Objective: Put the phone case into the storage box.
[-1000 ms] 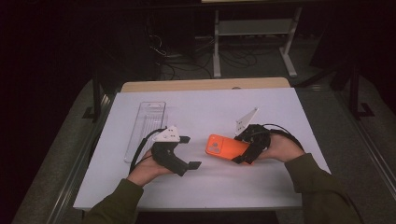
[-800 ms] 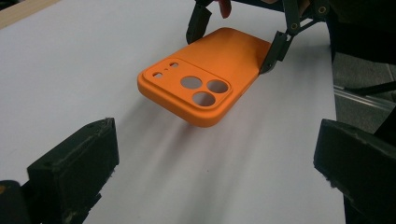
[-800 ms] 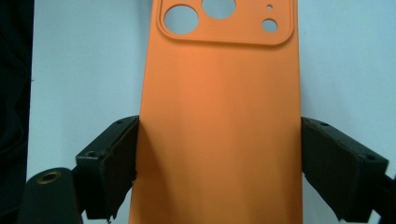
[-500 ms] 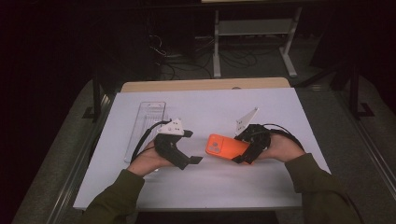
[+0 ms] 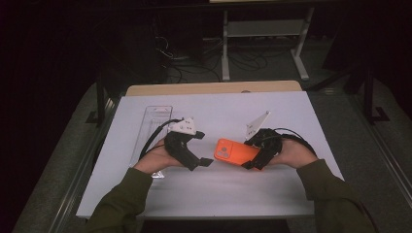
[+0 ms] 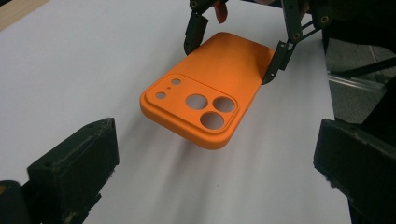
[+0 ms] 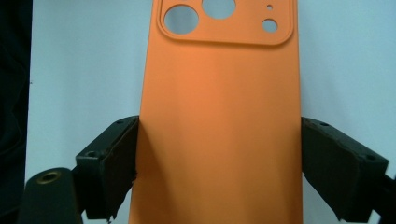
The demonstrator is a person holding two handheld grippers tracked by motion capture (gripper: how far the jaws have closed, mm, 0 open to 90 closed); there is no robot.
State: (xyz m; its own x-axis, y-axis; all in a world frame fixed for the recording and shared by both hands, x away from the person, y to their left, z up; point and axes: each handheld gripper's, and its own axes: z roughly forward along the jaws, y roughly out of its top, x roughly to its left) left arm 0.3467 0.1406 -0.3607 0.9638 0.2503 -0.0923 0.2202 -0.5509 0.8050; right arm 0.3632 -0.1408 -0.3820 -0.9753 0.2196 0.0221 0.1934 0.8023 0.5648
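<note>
Spanning most of the scene is a white table (image 5: 291,194), its wooden far edge (image 5: 214,88) showing beyond the sheet-like top, with a dark floor, cables and a white stand behind. A person in olive-green sleeves (image 5: 335,194) reaches in from the near side, a tool in each hand. Near the table's left side lies a clear plastic tray (image 5: 154,119), partly under the left forearm and cable. The right gripper (image 5: 253,154) clamps an orange phone case (image 5: 235,151) by its long edges — the right gripper view shows both pads pressed against the sides, camera cutouts pointing away. The left gripper view shows the case held tilted above the white surface, its shadow beneath. The left gripper (image 5: 206,162) sits just beside the case's camera end — its jaws spread wide, touching nothing, the case's corner between and beyond them.
</note>
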